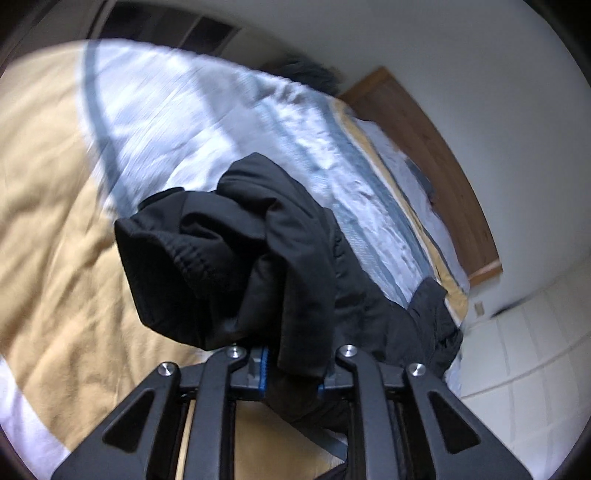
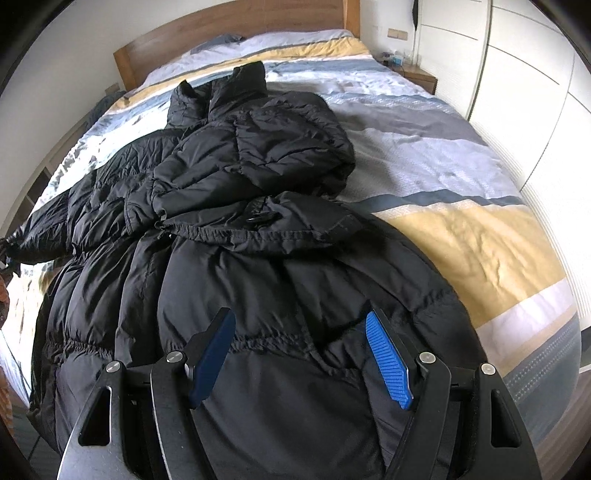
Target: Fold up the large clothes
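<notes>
Bed [image 2: 461, 236] with striped cover, wooden headboard [image 2: 229, 26] behind; a black puffer coat [image 2: 221, 206] lies spread across it, hood toward the headboard. Left gripper [image 1: 291, 363] — jaws pinched on the sleeve [image 1: 229, 258], ribbed cuff forward — apparently lifting it; right gripper [image 2: 301, 354] hovers spread over the hem. Step: folding the sleeve inward; next, judged, carrying it across the body.

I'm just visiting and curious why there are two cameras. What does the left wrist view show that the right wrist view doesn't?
Only the left view: the left gripper shut on the coat's ribbed cuff, the sleeve lifted above the bed.

Only the right view: the whole black coat spread out with its hood, the right gripper open over it, a nightstand.

Both: the striped bedspread and wooden headboard.
</notes>
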Motion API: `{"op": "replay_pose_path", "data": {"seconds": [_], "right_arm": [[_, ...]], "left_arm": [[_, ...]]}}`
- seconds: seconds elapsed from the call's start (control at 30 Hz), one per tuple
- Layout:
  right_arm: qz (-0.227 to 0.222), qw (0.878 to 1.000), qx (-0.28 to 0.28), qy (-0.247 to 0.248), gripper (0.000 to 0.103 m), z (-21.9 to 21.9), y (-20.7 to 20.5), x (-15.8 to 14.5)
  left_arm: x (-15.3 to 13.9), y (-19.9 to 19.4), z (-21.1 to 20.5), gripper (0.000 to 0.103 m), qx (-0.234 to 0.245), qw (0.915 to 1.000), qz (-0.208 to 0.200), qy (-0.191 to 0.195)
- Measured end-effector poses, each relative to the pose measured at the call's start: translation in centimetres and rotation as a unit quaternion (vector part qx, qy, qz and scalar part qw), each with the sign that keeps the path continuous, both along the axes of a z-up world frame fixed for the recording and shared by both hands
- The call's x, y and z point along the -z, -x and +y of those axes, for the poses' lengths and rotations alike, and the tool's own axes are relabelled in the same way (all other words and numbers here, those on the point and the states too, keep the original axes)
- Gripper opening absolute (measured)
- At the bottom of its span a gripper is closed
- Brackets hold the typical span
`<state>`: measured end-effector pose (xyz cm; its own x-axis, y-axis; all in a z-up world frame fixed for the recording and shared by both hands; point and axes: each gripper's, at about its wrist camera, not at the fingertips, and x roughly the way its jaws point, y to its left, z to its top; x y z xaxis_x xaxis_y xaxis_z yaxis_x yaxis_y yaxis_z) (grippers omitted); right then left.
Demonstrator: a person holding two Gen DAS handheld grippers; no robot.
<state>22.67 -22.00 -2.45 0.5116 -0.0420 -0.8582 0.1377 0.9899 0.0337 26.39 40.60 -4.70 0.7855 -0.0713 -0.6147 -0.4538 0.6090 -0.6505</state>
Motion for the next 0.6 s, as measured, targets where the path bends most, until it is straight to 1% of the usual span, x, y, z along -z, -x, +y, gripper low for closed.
{"op": "replay_pose_path", "data": {"seconds": [0.13,0.27,0.4,0.47,0.6], "right_arm": [[-0.011,1.000,0.005,-0.006,0.072,-0.9,1.1,-0.7],[-0.027,1.000,0.005,-0.009,0.072,-1.8,2.2,-1.7],[-0.045,0.999,0.011,-0.016,0.072,-3.1,3.4,-2.6],[-0.051,0.998,0.015,-0.019,0.072,-3.7,3.9,-3.0],[-0.064,0.997,0.026,-0.028,0.072,-5.5,5.0,-3.5]], "left_arm": [[-4.4,0.2,-3.2,0.016,0.034,0.9980,-0.023,-0.049],[-8.6,0.1,-7.3,0.016,0.070,0.9921,-0.040,-0.097],[-11.3,-0.3,-11.6,0.016,0.100,0.9863,-0.052,-0.120],[-12.2,-0.7,-13.7,0.016,0.115,0.9834,-0.054,-0.130],[-13.1,-1.5,-19.6,0.016,0.158,0.9745,-0.051,-0.150]]}}
